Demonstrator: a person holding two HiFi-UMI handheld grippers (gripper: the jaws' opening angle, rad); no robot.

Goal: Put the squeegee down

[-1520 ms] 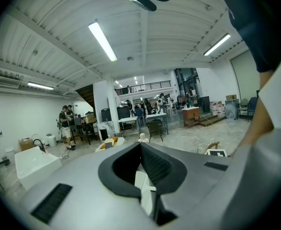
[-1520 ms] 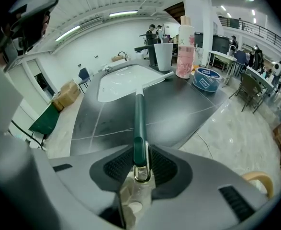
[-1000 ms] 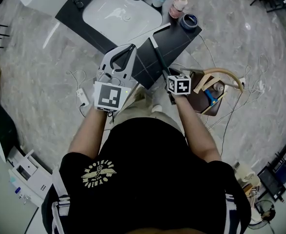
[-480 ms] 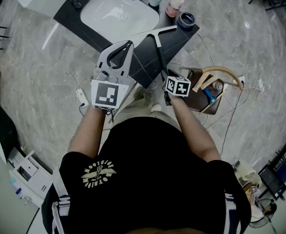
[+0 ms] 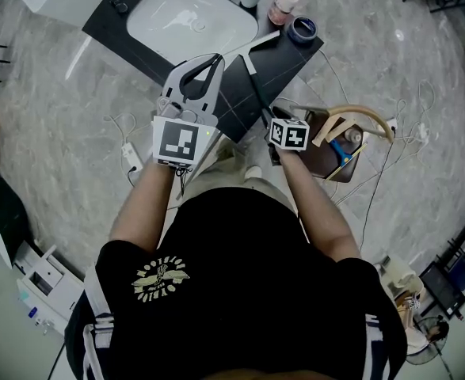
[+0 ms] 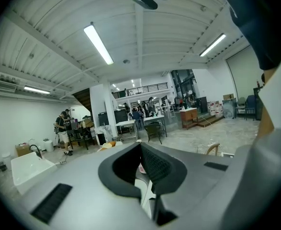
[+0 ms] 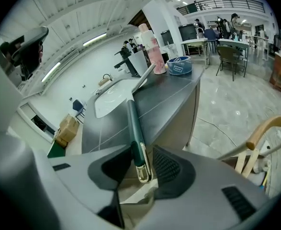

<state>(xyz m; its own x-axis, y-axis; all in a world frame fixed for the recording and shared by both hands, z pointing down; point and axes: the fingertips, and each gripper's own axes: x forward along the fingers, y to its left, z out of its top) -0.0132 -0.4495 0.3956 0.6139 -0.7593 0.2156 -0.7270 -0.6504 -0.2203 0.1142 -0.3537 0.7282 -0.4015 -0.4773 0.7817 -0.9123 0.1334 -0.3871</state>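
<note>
Jaws of the right gripper (image 7: 141, 163) are opening, loosening around the squeegee (image 7: 132, 119) handle. It's lying along the dark countertop (image 7: 174, 99), pointing straight ahead. The left gripper (image 6: 140, 150) is hanging pinched together, empty.

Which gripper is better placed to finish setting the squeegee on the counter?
Right. The squeegee handle sits between the opening jaws of the right gripper, with its blade end on the dark counter. The left gripper hangs alongside, shut and empty.
</note>
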